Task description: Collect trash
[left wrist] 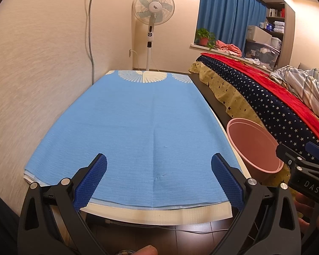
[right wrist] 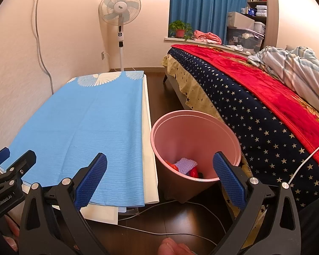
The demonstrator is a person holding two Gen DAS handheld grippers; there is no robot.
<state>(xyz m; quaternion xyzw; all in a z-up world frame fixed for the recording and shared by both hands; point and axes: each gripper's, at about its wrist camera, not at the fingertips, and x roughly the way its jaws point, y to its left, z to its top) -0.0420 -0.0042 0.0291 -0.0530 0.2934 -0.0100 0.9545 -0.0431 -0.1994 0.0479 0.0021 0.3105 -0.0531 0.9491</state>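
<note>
A pink trash bin point(right wrist: 193, 131) stands on the floor between the table and the bed; it also shows at the right of the left wrist view point(left wrist: 253, 144). Inside it lie red pieces point(right wrist: 194, 171) and a pale purple bumpy piece point(right wrist: 186, 164). My left gripper point(left wrist: 159, 177) is open and empty, held over the near edge of the table with the blue cloth point(left wrist: 138, 127). My right gripper point(right wrist: 159, 177) is open and empty, above and in front of the bin's near rim. No loose trash shows on the blue cloth point(right wrist: 80, 123).
A bed point(right wrist: 255, 97) with a starry cover and red blanket runs along the right. A standing fan point(right wrist: 121, 14) is at the far wall. White cables point(right wrist: 180, 231) lie on the dark floor under the table's corner. A wall is close on the left.
</note>
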